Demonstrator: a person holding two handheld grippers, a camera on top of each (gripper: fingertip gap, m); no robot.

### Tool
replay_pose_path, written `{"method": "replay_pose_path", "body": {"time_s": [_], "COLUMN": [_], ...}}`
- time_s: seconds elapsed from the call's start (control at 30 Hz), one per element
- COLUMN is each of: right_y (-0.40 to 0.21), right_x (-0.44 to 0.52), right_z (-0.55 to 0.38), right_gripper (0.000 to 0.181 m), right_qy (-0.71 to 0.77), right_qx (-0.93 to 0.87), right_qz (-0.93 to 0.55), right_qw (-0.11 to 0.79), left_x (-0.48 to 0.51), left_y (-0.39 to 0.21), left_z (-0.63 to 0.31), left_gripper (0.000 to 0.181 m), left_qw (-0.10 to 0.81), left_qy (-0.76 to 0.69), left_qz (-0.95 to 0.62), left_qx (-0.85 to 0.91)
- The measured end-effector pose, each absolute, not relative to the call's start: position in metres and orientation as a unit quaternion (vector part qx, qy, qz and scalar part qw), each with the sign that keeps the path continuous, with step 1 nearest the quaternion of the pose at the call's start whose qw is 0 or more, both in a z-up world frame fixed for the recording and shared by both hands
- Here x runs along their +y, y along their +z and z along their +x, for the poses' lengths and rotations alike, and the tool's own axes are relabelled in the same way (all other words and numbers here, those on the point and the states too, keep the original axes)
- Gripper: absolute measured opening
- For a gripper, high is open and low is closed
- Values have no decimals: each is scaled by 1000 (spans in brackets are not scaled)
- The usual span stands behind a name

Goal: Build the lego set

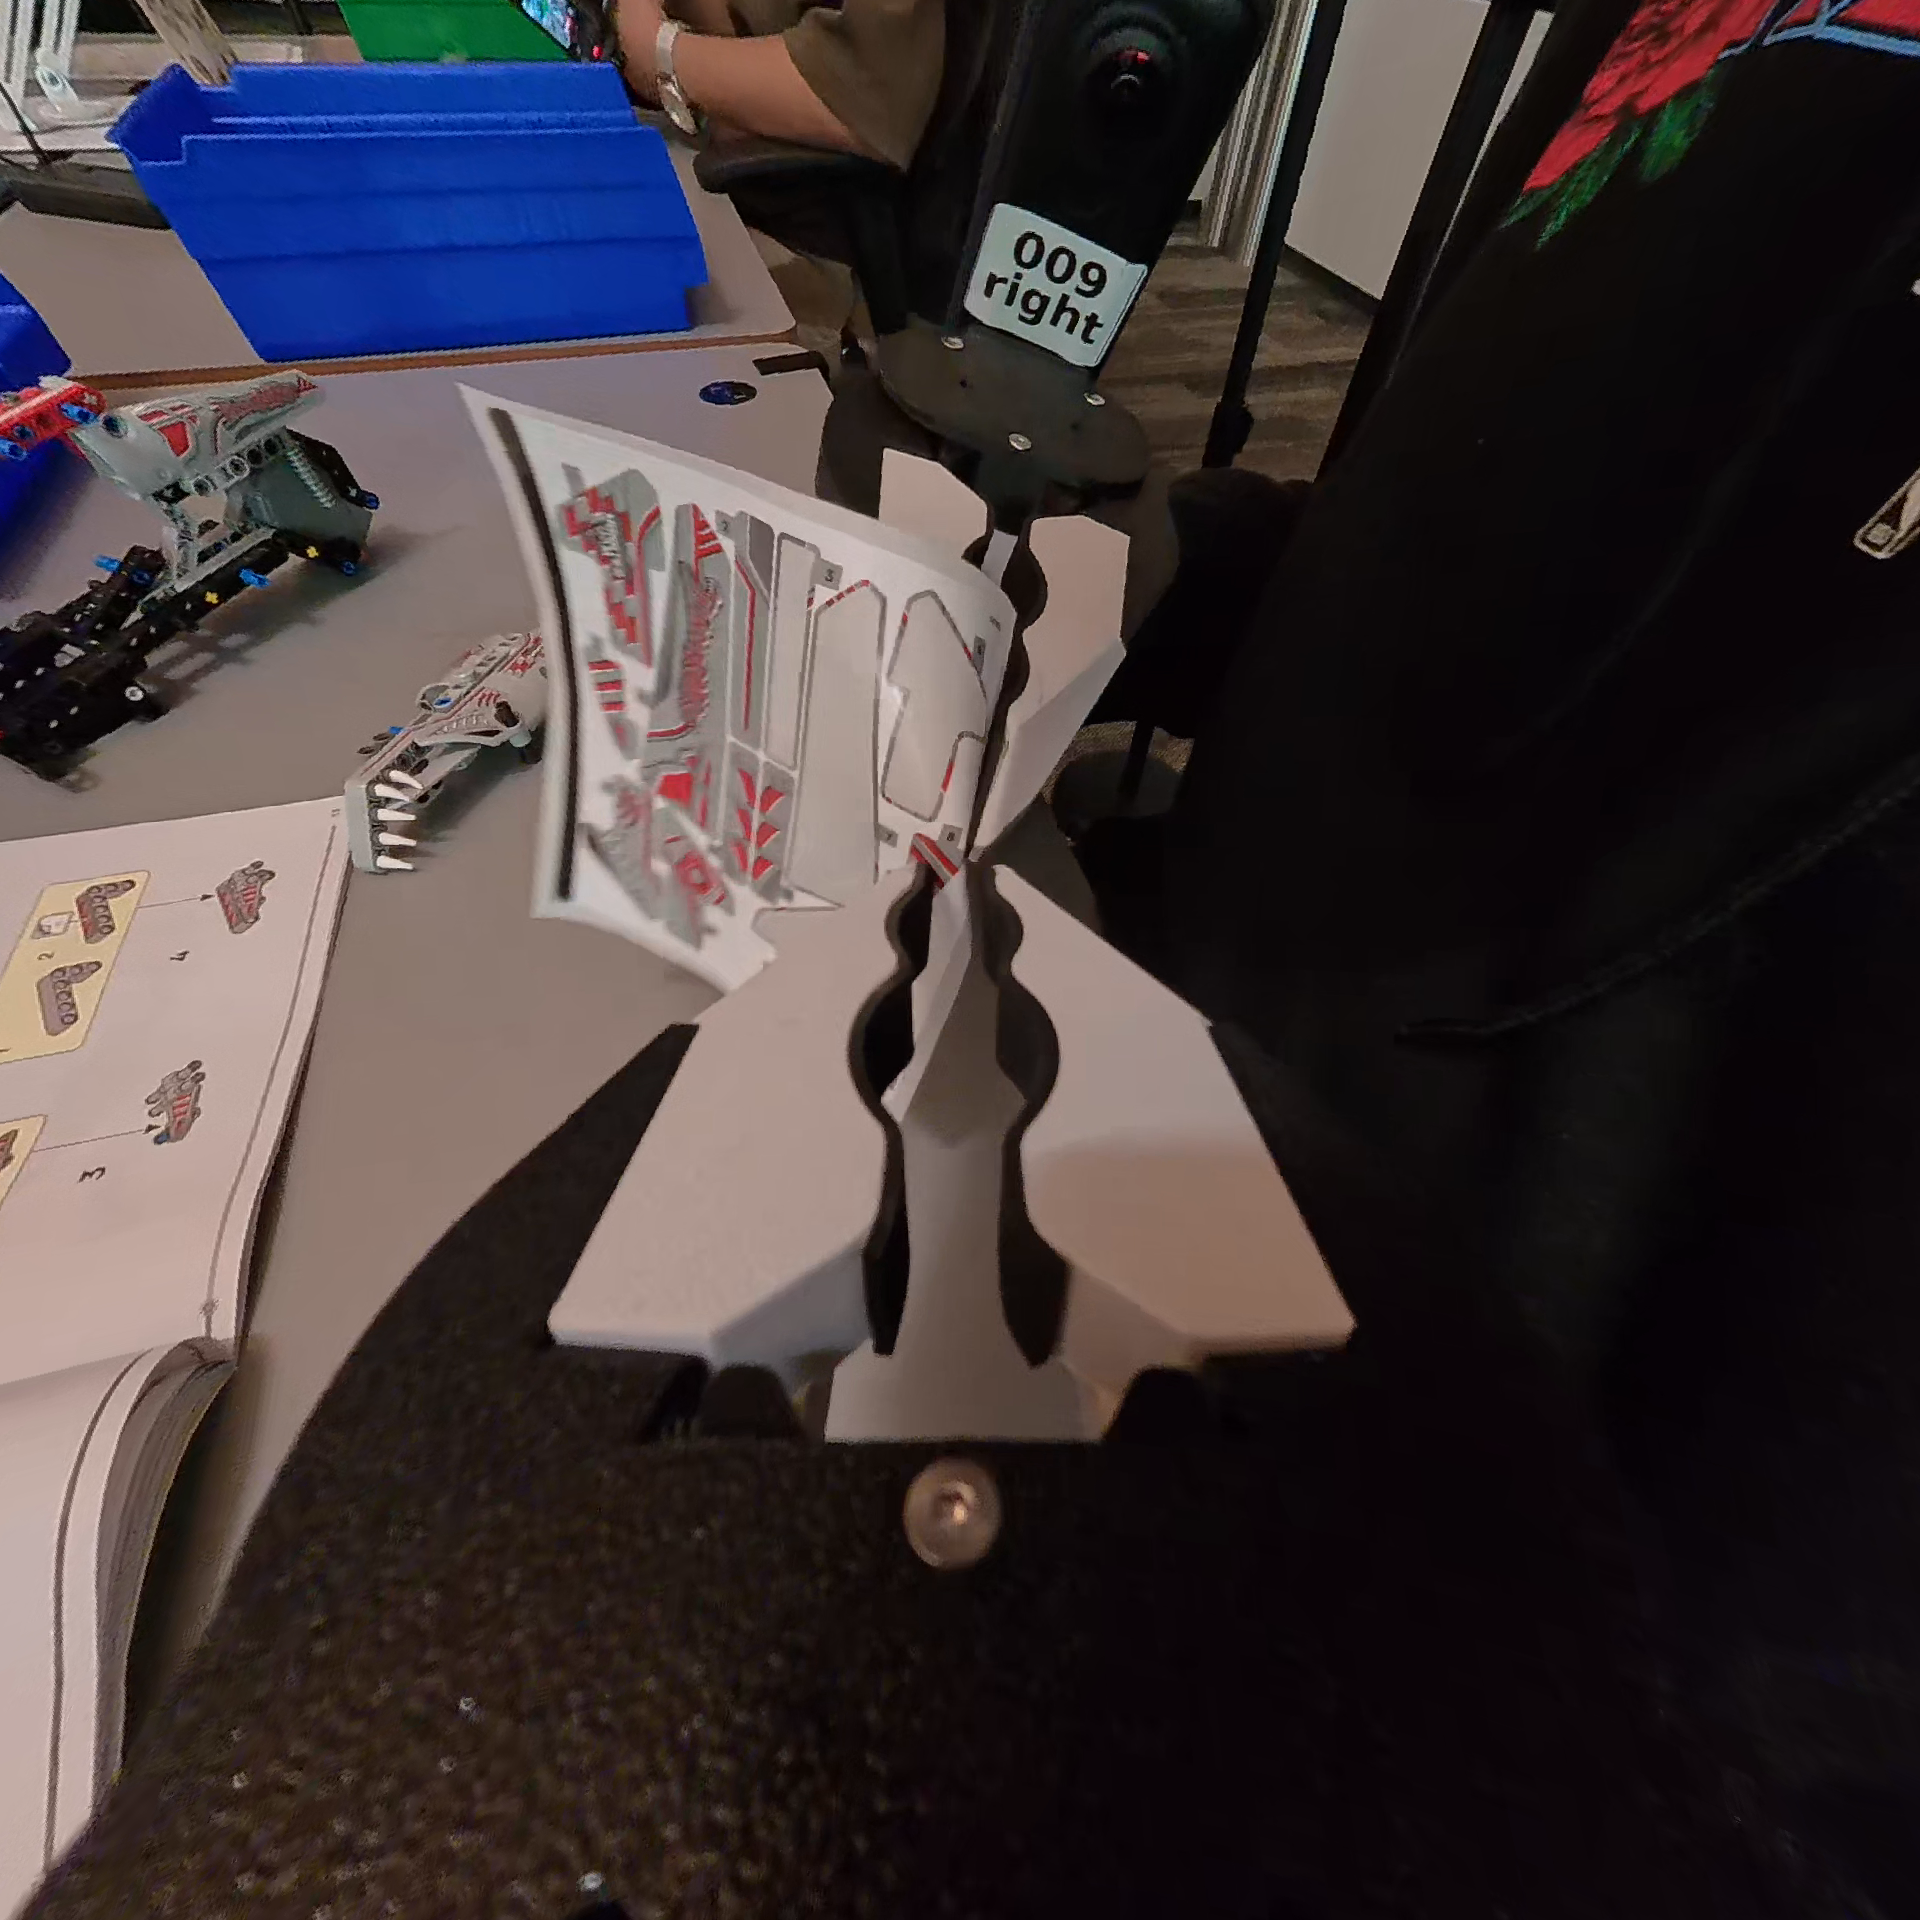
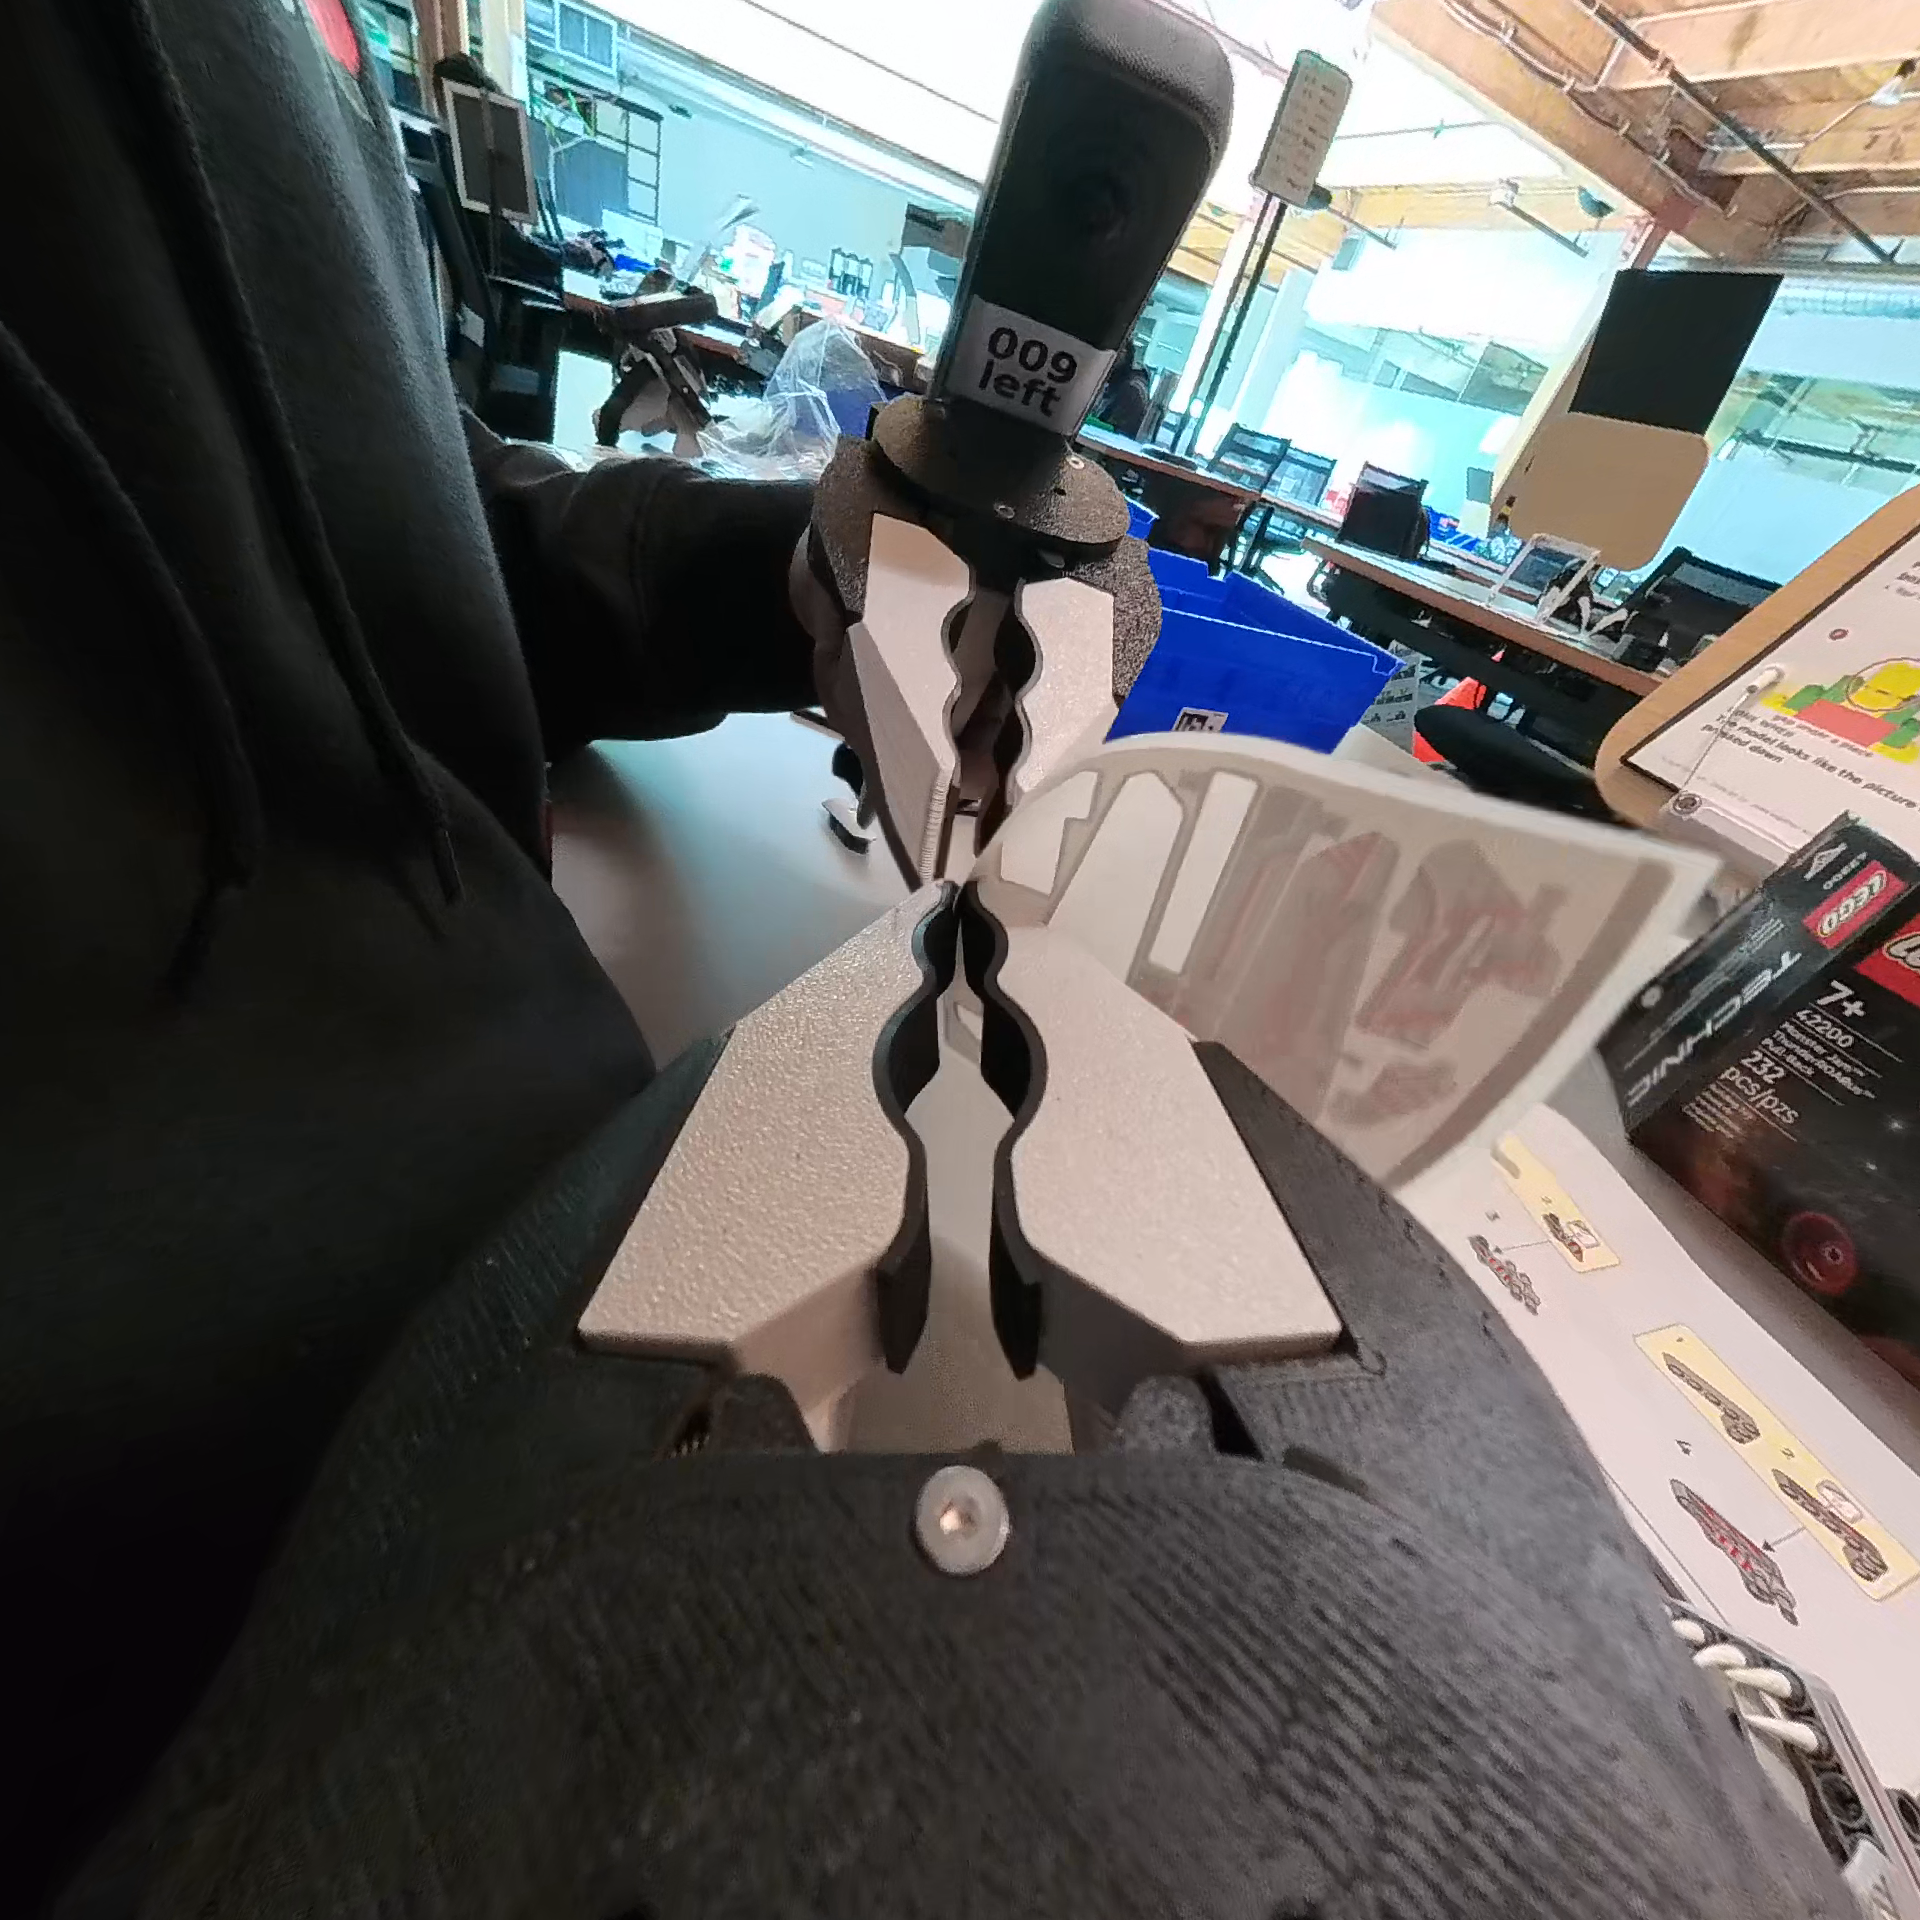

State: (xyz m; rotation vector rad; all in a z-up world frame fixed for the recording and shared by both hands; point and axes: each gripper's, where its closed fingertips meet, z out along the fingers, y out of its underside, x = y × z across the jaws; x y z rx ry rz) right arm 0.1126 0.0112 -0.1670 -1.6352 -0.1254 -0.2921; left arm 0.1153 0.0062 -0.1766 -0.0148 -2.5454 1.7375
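Note:
A sticker sheet [image 1: 748,707] with grey and red decals is held upright and curved above the table; the right wrist view shows its pale back [image 2: 1299,935]. My left gripper [image 1: 951,883] is shut on a white corner of the sheet. My right gripper [image 2: 956,899] is shut on the same edge, tip to tip with the left. Each gripper shows opposite in the other's view, the right one [image 1: 987,821] and the left one [image 2: 940,873]. A black and grey Lego chassis [image 1: 156,582] and a grey toothed sub-assembly [image 1: 447,748] lie on the table.
An open instruction booklet [image 1: 135,1039] lies at the front left, also in the right wrist view [image 2: 1662,1403]. Blue bins [image 1: 416,208] stand at the back. The Lego box [image 2: 1787,1018] is at the right. A person's dark hoodie [image 2: 260,727] is close beside the grippers. Both grippers' tips are close together, under 4 cm apart. Both grippers' tips are roughly 25 centimetres from the grey toothed sub-assembly [image 1: 447,748].

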Motion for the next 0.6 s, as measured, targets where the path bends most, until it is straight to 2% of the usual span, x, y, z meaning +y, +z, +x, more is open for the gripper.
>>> {"method": "replay_pose_path", "body": {"time_s": [0.07, 0.6], "right_y": [-167, -163], "right_x": [11, 10], "right_z": [112, 112], "right_gripper": [0, 0], "right_qy": [-129, -85], "right_qx": [-55, -28], "right_qz": [-725, -700], "right_qw": [674, 708], "left_x": [7, 6], "left_y": [-175, -171], "left_z": [116, 117], "left_gripper": [0, 5], "left_qw": [28, 8], "left_qy": [566, 573], "left_qz": [-4, -10], "left_qx": [-824, -819]}}
